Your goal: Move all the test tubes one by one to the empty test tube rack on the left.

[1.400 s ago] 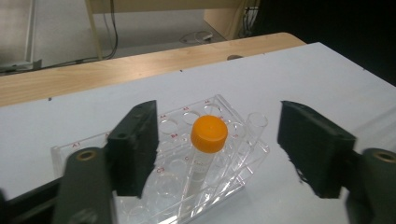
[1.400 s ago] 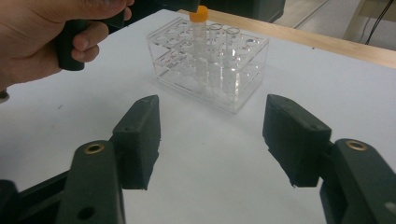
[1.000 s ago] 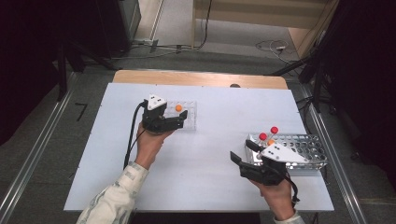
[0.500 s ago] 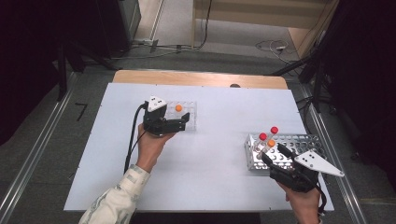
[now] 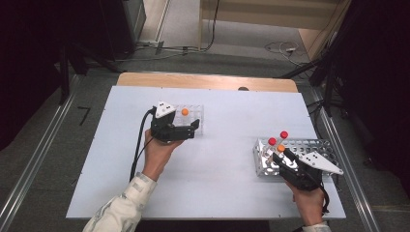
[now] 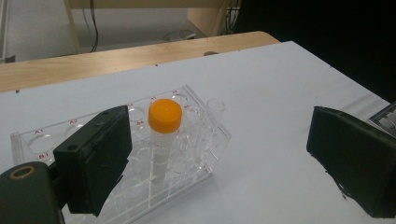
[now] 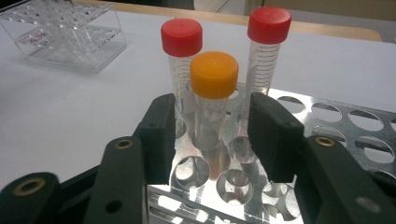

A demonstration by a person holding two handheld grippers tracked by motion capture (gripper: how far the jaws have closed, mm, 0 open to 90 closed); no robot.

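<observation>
While the left gripper (image 5: 186, 129) is held spread beside the clear rack (image 5: 192, 116) in the high view, the right gripper (image 7: 212, 130) is seen closing around, not yet pinching, the orange-capped tube (image 7: 212, 100) in the metal rack (image 7: 327, 121); it should be centred, gripped, and lifted straight up.

- The left gripper (image 6: 219, 163) has its two black jaws spread wide, with nothing between them.
- A clear plastic rack (image 6: 196, 140) sits on the white table (image 6: 280, 84), partly behind the nearer jaw.
- An orange-capped tube (image 6: 164, 126) stands upright in the rack.
- A small uncapped tube (image 6: 215, 109) stands at the rack's far corner.
</observation>
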